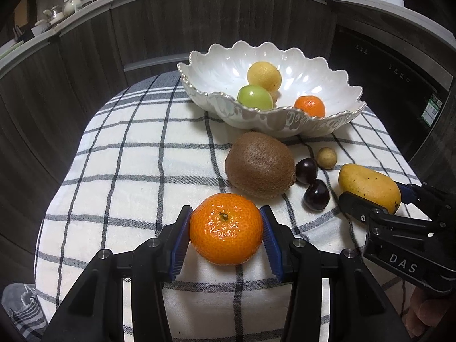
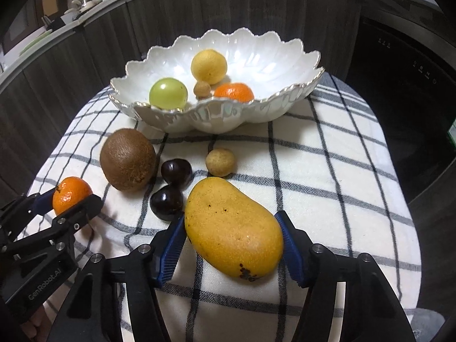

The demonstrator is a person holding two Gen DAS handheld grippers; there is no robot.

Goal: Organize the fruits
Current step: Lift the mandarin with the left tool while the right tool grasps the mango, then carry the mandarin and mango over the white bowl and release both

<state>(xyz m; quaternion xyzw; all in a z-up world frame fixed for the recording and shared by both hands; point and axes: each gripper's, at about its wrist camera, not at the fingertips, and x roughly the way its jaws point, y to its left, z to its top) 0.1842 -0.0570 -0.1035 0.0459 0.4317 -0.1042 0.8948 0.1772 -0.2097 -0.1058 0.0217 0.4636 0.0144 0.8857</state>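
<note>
Left gripper [image 1: 226, 229]: blue pads pressed on both sides of a mandarin [image 1: 226, 229] at the near left of the checked cloth [image 1: 114, 171], so it's clamped on the fruit, stem up; whether the fruit is off the cloth, can't tell. Right gripper [image 2: 232, 238]: jaws about half spread, straddling the mango [image 2: 232, 228] at near right; left pad touching the mango's side, right pad at or just off its flank, contact there unclear, so not a confirmed grip. The mango lies on the cloth, long axis running near-right to far-left. Just left of the mango: two dark plums [image 2: 171, 188], touching each other, one nearer, one farther. Left of those, a kiwi [image 2: 127, 159], close to the far plum. A small tan round fruit [image 2: 220, 162] sits just beyond the mango's far end. Far side of the cloth: white scalloped bowl [image 2: 256, 57] holding a lemon [image 2: 209, 66], a green round fruit [image 2: 168, 93], a second small tan fruit [image 2: 202, 89] and a second mandarin [image 2: 234, 91]. Dark wood-grain cabinets [image 1: 199, 28] behind.
</note>
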